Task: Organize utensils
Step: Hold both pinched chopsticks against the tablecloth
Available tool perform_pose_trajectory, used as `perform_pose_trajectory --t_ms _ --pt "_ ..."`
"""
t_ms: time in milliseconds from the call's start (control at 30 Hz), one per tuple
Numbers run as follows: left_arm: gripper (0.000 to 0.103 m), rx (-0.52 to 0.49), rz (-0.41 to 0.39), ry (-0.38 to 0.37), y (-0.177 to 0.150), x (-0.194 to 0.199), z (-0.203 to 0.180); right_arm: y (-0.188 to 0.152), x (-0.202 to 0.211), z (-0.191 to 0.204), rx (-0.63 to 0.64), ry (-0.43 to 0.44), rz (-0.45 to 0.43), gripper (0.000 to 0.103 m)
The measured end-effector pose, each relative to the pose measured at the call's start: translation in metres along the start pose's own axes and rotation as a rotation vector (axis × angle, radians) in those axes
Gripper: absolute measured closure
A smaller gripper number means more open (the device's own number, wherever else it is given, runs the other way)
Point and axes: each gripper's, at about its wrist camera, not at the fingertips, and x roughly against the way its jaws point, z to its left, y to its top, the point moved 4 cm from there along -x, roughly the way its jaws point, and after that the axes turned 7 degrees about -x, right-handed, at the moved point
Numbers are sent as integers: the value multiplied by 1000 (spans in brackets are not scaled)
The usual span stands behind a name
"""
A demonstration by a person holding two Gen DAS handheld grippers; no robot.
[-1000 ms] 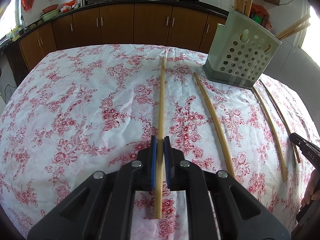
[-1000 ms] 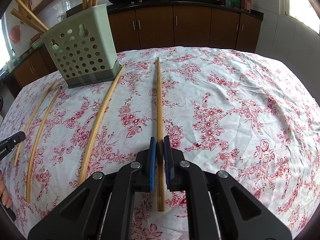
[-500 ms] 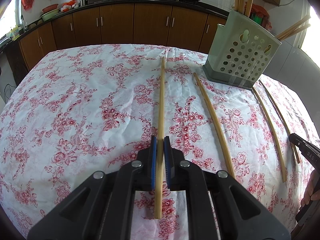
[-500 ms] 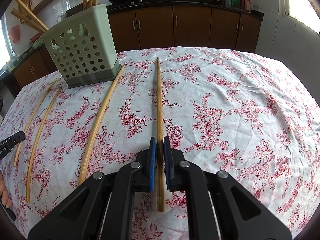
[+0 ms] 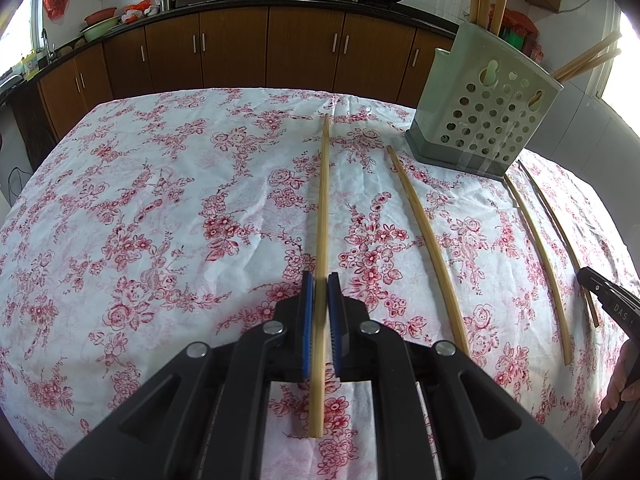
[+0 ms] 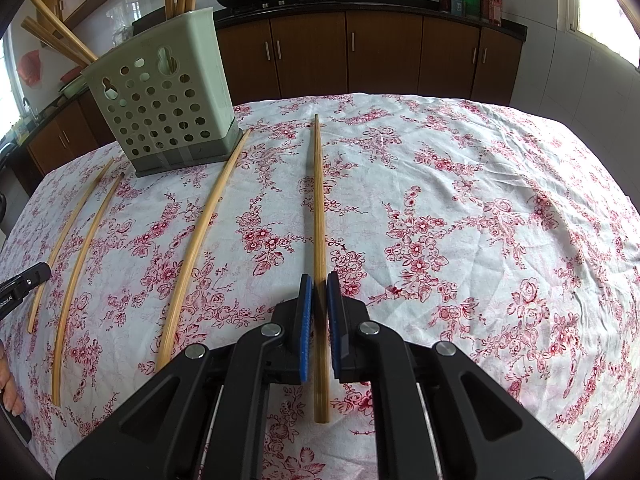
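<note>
Black hand-held gripper (image 5: 320,280), blue ribbed pads (image 5: 306,320), silver screws, white lettering

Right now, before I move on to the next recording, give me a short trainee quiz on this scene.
1. True or false: the left hand-held gripper is shut on a chopstick.
2. In the right wrist view, how many chopsticks are outside the holder? A two, B four, C six.
3. Fill in: in that view, the holder stands to the ___ of the right hand-held gripper.
Key: 1 true; 2 B; 3 left.
</note>
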Motion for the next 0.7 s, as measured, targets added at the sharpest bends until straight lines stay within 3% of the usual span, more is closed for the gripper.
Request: perform_pose_trajectory --t_ms 700 --pt "93 3 0 -3 1 0 -1 0 0 0 0 -1 0 94"
